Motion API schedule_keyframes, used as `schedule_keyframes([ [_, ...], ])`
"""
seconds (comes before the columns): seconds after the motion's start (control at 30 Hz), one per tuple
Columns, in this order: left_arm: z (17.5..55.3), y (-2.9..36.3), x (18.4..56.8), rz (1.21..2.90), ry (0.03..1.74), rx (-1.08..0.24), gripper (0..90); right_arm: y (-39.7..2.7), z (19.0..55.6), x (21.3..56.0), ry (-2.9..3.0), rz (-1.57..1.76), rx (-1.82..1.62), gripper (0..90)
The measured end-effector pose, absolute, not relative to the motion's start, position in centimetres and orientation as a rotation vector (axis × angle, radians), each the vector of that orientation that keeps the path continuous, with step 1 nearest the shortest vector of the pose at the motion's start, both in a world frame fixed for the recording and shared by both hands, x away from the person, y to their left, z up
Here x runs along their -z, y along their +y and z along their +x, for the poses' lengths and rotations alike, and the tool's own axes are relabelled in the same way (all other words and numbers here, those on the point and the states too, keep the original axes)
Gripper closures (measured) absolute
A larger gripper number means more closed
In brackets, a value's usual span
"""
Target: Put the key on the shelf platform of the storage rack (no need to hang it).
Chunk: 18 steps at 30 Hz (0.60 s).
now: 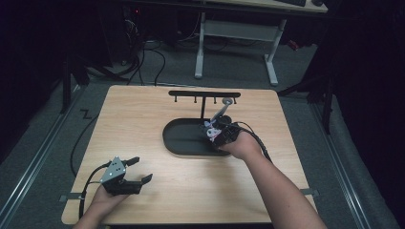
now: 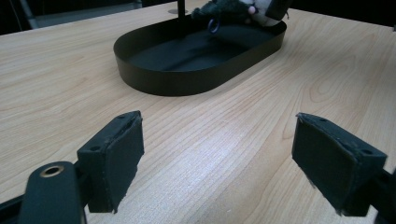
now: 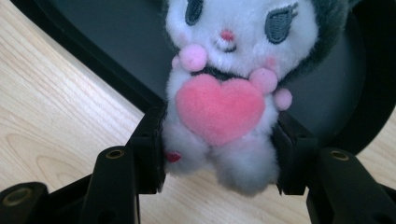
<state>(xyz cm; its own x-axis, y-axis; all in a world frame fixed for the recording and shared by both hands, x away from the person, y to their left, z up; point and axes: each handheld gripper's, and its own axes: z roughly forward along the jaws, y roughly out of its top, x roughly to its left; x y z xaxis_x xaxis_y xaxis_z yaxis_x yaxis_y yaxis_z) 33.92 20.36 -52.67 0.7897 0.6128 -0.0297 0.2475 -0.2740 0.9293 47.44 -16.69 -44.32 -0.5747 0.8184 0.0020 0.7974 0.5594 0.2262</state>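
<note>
Black oval tray (image 1: pixel 184 143) is the landmark: at its right end the right gripper (image 3: pixel 219 140) clamps a plush toy (image 3: pixel 224 93) by the body, just above the rim. Judged next: hook its ring on the rack (image 1: pixel 204 94) behind. Left gripper (image 2: pixel 217 154) rests open and empty, well apart from the tray's near-left side.

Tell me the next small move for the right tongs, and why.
Probably carry the plush toy further in over the black tray before opening. The right tongs are shut on its body, which hangs across the tray's rim, legs over bare table.
</note>
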Motion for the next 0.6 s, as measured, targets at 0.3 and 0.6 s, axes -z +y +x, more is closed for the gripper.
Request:
schedule_keyframes([
  [0.3, 33.9, 20.4, 52.7, 1.861, 0.656, -0.404, 17.5, -15.7, 48.5, 44.2, 2.673, 1.386, -0.312, 46.5],
  [0.6, 34.0, 20.4, 52.7, 1.855, 0.660, -0.405, 17.6, -15.4, 49.2, 45.2, 2.689, 1.380, -0.316, 46.5],
])
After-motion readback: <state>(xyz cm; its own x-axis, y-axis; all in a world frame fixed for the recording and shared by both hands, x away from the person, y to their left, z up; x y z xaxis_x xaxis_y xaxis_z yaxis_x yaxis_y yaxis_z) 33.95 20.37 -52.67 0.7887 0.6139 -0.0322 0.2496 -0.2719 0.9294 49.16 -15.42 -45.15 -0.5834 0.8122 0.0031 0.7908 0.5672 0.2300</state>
